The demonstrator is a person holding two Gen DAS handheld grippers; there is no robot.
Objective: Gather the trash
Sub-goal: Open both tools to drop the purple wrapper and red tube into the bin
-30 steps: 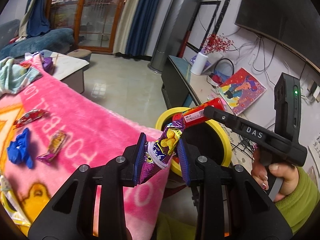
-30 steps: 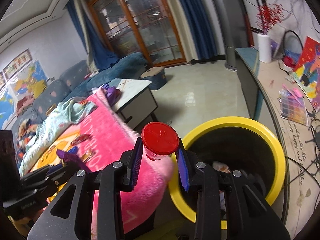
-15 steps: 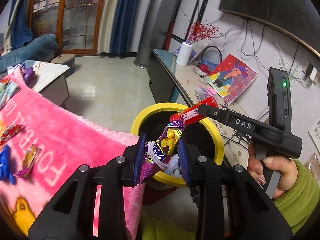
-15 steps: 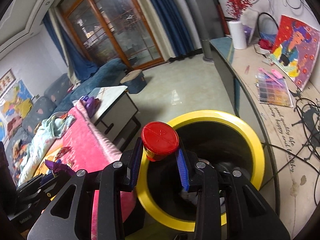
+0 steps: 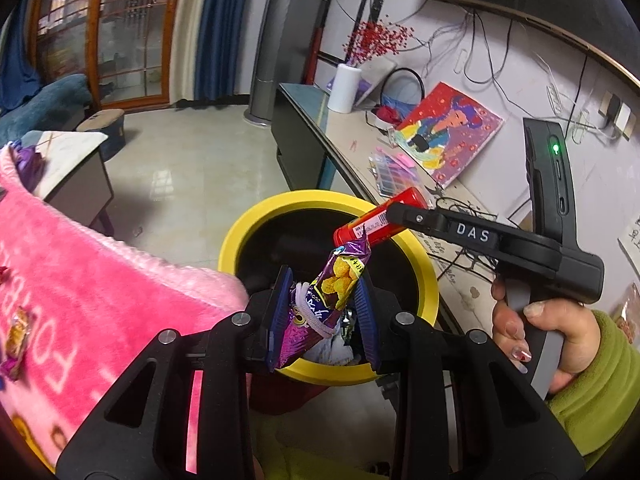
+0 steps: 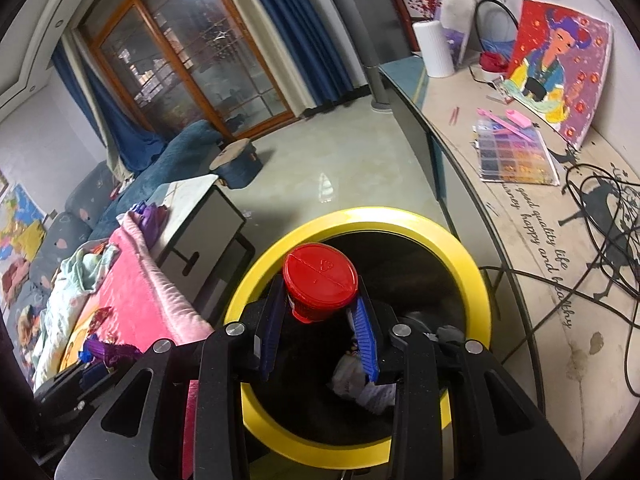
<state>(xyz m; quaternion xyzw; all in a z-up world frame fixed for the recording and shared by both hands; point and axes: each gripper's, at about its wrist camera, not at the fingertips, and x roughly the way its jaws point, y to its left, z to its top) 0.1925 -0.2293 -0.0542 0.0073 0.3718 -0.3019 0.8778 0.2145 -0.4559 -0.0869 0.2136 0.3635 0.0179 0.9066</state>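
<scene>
My left gripper (image 5: 322, 316) is shut on a purple snack bag (image 5: 324, 300) and holds it over the near side of a black bin with a yellow rim (image 5: 248, 220). My right gripper (image 6: 318, 320) is shut on a red can (image 6: 320, 286), held over the same bin (image 6: 476, 276). In the left wrist view the red can (image 5: 376, 222) sticks out of the right gripper's fingers just above the bag's top. White and dark trash (image 6: 360, 376) lies in the bin.
A pink blanket (image 5: 80, 280) with a loose wrapper (image 5: 16, 336) lies left of the bin. A low cabinet (image 6: 540, 220) with a painting, papers and black cables runs along the right. A small side table (image 6: 200, 212) stands behind the blanket.
Both grippers have moved right, from over the blanket's edge to above the bin opening. Both still hold their items.
</scene>
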